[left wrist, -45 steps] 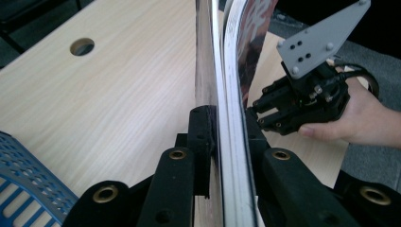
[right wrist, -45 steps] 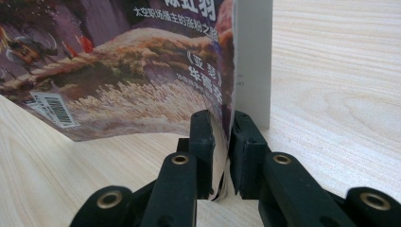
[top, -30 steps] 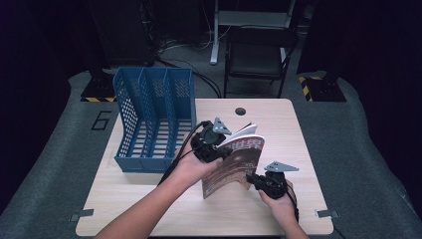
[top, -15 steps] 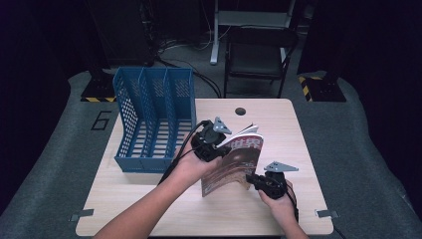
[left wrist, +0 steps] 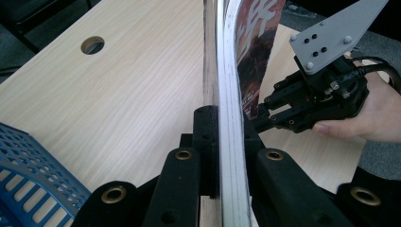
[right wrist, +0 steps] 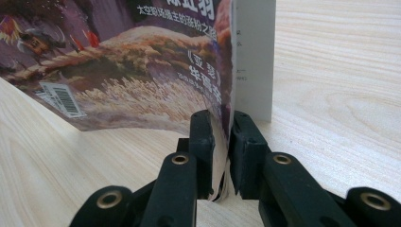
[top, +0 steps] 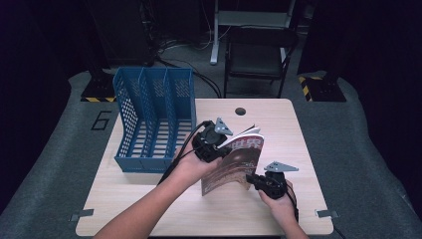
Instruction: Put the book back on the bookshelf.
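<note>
Between both grippers' jaws, magazine (top: 238,162) upright.

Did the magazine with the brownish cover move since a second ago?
No. The brownish-covered magazine stands in the same spot beside the blue plastic file rack, just below the round hole in the wooden table.

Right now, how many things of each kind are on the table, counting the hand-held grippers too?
Blue file rack: 1
Magazine: 1
Hand-held gripper: 2, the left and the right, both clamped on the magazine
Total: 4
</note>
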Action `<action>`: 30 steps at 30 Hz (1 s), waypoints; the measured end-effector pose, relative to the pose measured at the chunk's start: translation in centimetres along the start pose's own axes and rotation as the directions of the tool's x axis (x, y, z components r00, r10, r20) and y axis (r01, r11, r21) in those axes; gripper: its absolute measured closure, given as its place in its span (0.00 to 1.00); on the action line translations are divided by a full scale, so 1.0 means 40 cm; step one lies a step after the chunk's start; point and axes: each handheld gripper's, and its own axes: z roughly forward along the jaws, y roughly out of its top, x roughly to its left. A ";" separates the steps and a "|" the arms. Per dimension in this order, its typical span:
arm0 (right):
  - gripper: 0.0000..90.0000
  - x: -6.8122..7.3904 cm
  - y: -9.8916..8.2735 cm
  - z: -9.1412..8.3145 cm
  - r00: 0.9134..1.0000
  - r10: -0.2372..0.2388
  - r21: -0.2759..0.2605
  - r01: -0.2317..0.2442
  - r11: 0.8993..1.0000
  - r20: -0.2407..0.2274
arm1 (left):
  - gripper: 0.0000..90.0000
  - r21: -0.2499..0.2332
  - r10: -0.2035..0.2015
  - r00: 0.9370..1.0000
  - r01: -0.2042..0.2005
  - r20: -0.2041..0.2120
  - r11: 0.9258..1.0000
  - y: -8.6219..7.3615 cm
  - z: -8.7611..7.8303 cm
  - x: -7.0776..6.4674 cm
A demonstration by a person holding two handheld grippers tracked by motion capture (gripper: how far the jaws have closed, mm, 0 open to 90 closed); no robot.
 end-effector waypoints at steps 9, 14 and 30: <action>0.89 -0.001 0.000 0.002 1.000 -0.012 0.001 0.012 1.000 0.001 | 0.93 0.011 0.012 1.000 -0.012 0.001 1.000 0.006 0.000 -0.002; 0.89 0.001 0.000 0.002 1.000 -0.016 0.006 0.016 1.000 -0.002 | 0.93 0.024 0.020 1.000 -0.020 0.007 1.000 0.009 -0.003 -0.001; 0.92 0.018 0.015 -0.011 0.999 -0.054 -0.025 0.054 0.998 -0.005 | 0.93 0.081 0.044 0.999 -0.046 0.032 0.996 0.029 -0.042 0.008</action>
